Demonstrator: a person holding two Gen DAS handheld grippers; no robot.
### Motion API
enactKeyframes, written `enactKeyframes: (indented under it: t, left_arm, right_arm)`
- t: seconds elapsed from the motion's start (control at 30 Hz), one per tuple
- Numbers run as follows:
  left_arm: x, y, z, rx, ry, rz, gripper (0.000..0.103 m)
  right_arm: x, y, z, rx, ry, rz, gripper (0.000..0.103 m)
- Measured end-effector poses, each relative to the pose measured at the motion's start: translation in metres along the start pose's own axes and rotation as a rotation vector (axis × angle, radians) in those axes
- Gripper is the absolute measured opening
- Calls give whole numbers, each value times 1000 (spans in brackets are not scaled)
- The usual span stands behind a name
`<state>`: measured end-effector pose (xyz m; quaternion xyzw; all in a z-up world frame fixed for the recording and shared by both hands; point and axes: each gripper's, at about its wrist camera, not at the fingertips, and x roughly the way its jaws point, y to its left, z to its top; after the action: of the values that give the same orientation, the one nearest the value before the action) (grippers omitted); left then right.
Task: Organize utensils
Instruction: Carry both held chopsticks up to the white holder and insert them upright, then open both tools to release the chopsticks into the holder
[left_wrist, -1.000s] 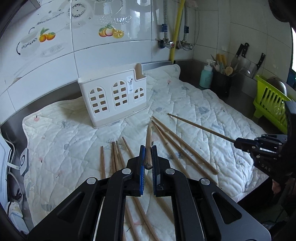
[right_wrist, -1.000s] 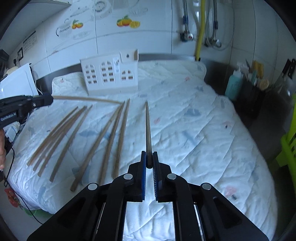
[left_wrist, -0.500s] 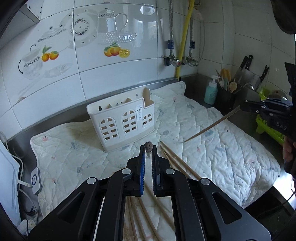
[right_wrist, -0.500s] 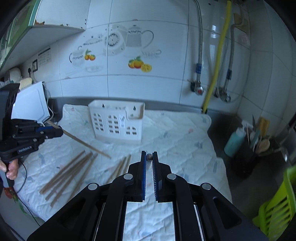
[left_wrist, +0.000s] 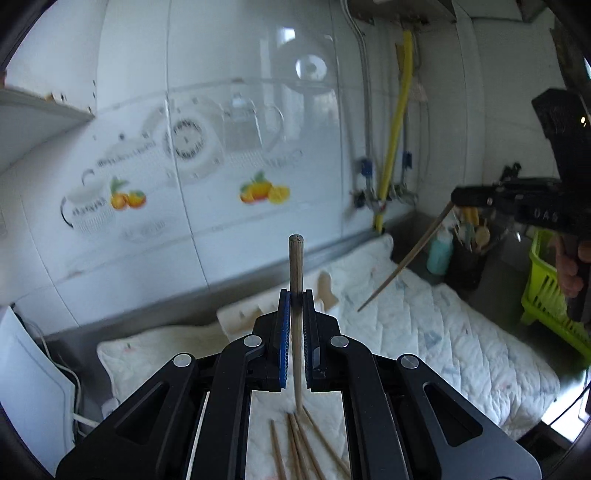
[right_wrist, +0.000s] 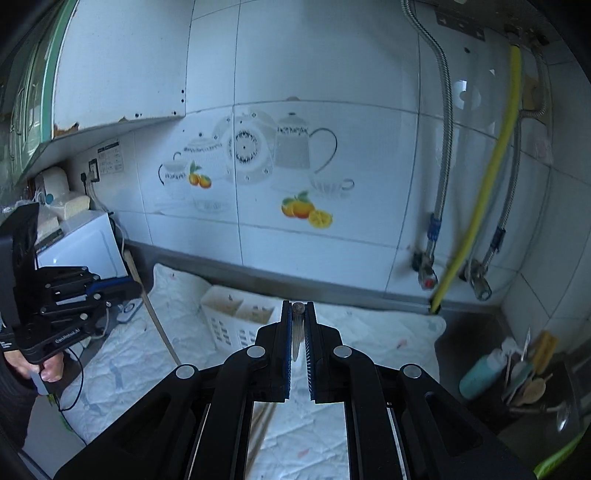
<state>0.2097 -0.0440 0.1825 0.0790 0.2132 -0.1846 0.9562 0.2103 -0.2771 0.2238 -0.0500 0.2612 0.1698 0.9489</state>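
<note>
Matt wooden chopstick (left_wrist: 296, 266), quilted cloth mat (left_wrist: 461, 332), seemingly plastic white caddy (right_wrist: 236, 321), glossy wall tiles (right_wrist: 303, 74).

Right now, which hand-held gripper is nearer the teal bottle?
Right. The right hand-held gripper is up near the teal bottle; the left hand-held gripper is far across, by the white appliance.

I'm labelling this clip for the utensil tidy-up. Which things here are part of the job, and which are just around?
Part of the job:
- thin wooden chopstick in left gripper
- second wooden chopstick in right gripper
- loose chopsticks
- white slotted plastic holder

Just around:
- teal soap bottle
- lime dish rack
- yellow hose
</note>
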Motion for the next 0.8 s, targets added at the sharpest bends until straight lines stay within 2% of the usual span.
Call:
enactKeyframes:
  t: [0.17, 0.33, 0.6, 0.8]
  left_arm:
    - [-3, 18, 42, -26, -89, 68, 5]
    - [16, 32, 67, -53, -143, 129, 5]
    - [63, 51, 66, -116, -129, 146, 5]
    - [91, 60, 50, -143, -52, 147, 5]
  right_arm:
    - [23, -3, 22, 10, 11, 11, 6]
    - [53, -1, 26, 5, 48, 20, 6]
    - [86, 6, 25, -26, 91, 30, 7]
    - [104, 4, 19, -14, 130, 44, 7]
